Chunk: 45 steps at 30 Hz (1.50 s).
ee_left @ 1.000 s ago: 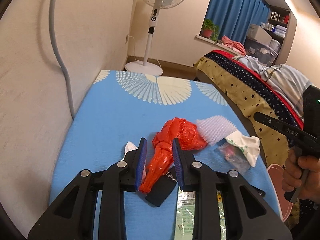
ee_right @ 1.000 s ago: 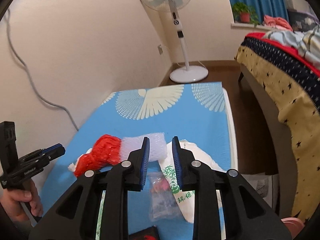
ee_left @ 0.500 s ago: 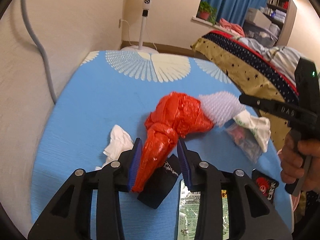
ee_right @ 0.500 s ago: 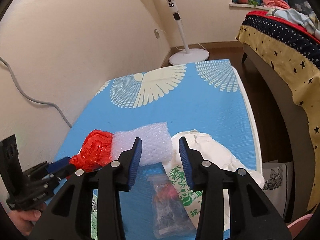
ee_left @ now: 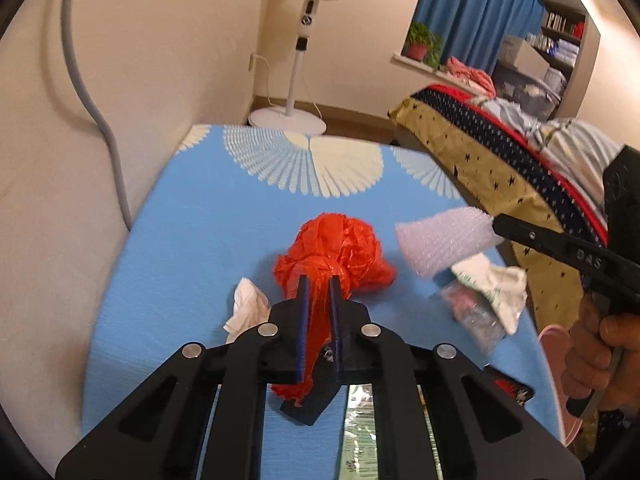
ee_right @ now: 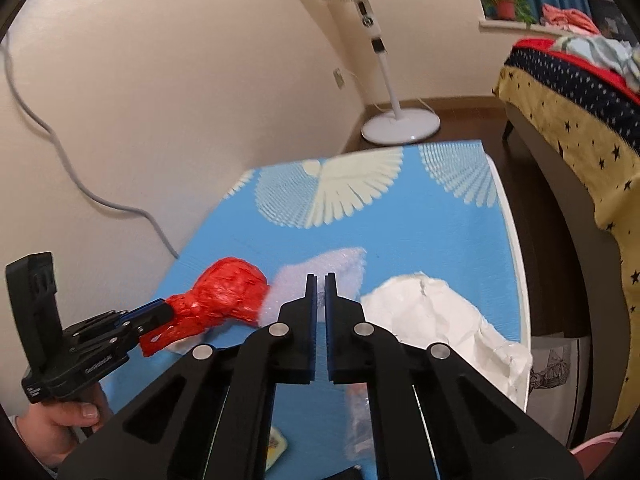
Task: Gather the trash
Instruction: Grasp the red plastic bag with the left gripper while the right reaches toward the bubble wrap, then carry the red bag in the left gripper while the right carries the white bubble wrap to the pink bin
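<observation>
Two grippers pinch trash at once over the blue desk (ee_left: 192, 216). The left gripper (ee_left: 319, 280), low centre of its frame, is closing on the twisted tail of the red plastic bag (ee_left: 340, 248), whose long axis runs straight away from it. The right gripper (ee_right: 320, 280), pressed together, nips the bubble wrap (ee_right: 340, 264), seen mid-right and lifted in the left view.

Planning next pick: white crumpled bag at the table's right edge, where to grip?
Probably pinch the raised ridge on top of the white bag, jaws coming straight down across it: the crumple stands clear of the blue tabletop there, while its edges lie flat.
</observation>
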Available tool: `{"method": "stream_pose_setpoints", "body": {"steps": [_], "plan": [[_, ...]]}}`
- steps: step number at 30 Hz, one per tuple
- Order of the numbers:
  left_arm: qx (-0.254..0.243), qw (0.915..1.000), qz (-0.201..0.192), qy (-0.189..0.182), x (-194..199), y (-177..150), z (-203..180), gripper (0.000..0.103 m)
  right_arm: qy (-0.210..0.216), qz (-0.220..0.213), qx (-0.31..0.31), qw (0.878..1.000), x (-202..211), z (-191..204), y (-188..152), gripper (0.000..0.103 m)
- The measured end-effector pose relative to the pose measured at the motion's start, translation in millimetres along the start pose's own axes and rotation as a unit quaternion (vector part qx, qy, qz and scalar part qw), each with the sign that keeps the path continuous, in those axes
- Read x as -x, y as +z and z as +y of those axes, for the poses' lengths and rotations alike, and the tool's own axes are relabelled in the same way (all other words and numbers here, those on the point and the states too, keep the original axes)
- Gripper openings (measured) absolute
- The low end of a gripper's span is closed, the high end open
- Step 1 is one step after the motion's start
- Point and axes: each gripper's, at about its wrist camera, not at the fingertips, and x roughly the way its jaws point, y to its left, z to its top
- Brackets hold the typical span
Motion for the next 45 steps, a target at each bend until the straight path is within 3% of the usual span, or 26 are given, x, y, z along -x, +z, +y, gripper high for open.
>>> {"method": "stream_pose_setpoints", "body": {"steps": [18,22,28,34,45], "plan": [[-0.017,0.9983,-0.053,0.016,86.5,-4.9,-35.7,0.008,-0.047,-0.083,0.044,0.994,128.0,37.4,-18.7,0.004],[-0.014,0.9978,-0.06,0.023,102.0,-13.8,-41.1,0.008,-0.066,-0.094,0.07,0.991,146.9,43.5,-29.5,0.003],[0.017,0.9968,-0.072,0.031,125.2,-29.8,-48.1,0.008,-0.078,-0.103,0.057,0.99,175.8,38.8,-46.5,0.004],[0.004,0.9961,-0.076,0.043,136.0,-53.0,-68.2,0.008,-0.099,-0.126,0.08,0.984,205.8,44.9,-63.6,0.003],[0.01,0.9957,-0.085,0.034,145.7,-97.1,-101.5,0.008,-0.133,-0.153,0.048,0.978,249.5,27.2,-89.1,0.004]]}}
